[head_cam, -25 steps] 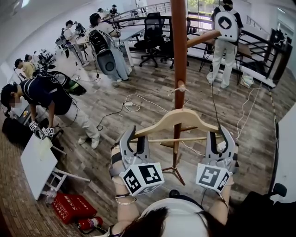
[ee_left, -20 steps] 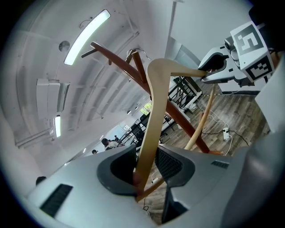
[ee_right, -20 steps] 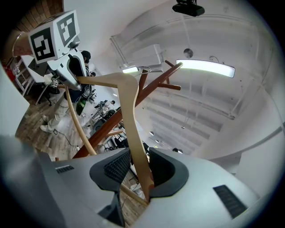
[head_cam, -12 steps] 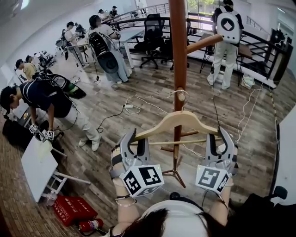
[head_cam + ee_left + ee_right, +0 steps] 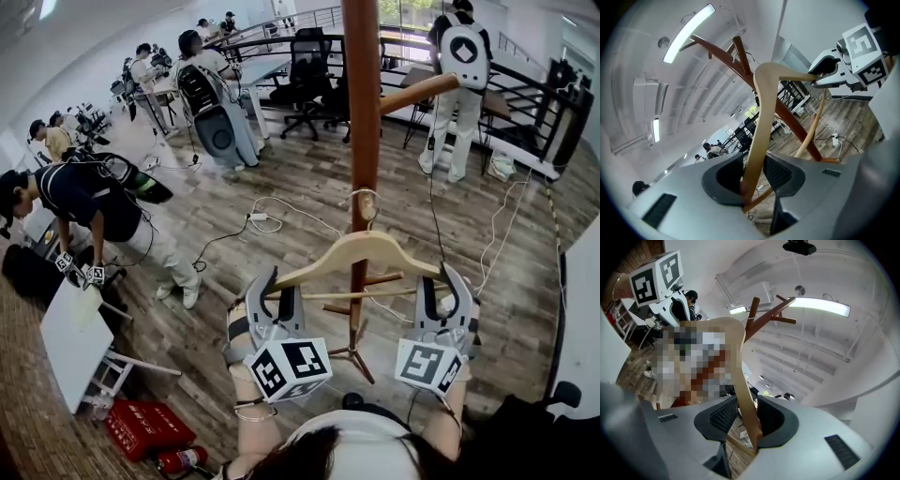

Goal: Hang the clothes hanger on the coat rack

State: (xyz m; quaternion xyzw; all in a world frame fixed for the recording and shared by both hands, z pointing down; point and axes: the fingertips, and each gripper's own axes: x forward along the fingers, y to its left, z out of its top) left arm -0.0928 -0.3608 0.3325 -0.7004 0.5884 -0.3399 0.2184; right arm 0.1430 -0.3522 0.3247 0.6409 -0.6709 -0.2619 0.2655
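while level crosswise, hook up by coat rack (image 5: 362,112): hanger (image 5: 361,248), ends tight in left claw (image 5: 277,286) and right claw (image 5: 441,289)

The coat rack (image 5: 362,112) runs off the frame at twelve o'clock, and the hook (image 5: 360,194) of the hanger (image 5: 323,259) is too thin to trace.

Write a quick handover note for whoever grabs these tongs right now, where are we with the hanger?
Left tongs: shut on the hanger's left end.
Right tongs: shut on its right end.
Hanger: held in front of the coat rack pole, hook at a short peg.
Done: hanger brought up to the rack.
Left: cannot tell if the hook is seated; check, then open both tongs.
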